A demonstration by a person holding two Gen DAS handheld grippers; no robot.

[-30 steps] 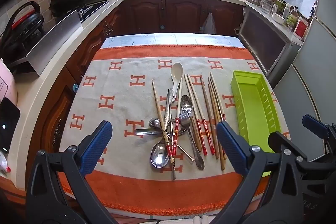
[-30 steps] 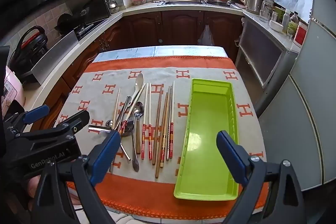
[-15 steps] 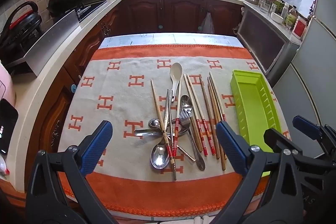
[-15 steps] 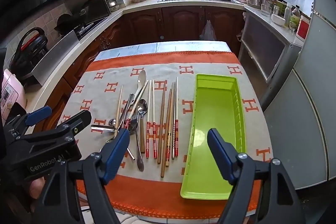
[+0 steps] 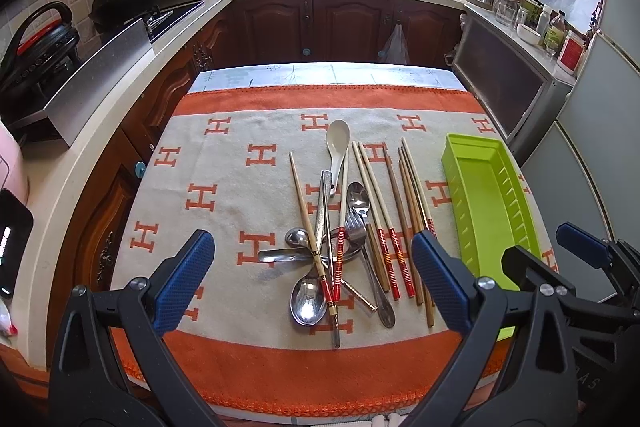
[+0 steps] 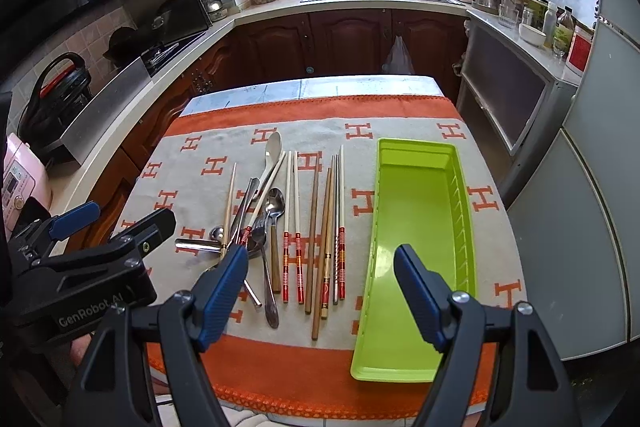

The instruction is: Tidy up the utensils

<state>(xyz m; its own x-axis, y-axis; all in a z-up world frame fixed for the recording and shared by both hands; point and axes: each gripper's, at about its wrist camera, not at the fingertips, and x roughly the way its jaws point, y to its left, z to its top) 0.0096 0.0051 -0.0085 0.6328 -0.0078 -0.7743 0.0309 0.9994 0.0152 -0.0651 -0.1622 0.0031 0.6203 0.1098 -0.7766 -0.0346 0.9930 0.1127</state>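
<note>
1. On the cloth [image 6: 208,187], the utensils are lying in a loose group: chopsticks [image 6: 298,227] side by side, metal spoons [image 5: 308,297] and a fork [image 5: 356,227] crossing one another, and a white spoon [image 5: 337,143] at the far end.
2. Just right of the chopsticks, a green tray [image 6: 420,207] is sitting lengthwise, holding nothing.
3. The left gripper [image 5: 312,279] is hovering wide open over the near end of the pile, gripping nothing.
4. The right gripper [image 6: 320,291] is hovering open, gripping nothing, above the chopstick ends and the tray's near left edge.
5. Kitchen counters [image 5: 120,131] are surrounding the table.
</note>
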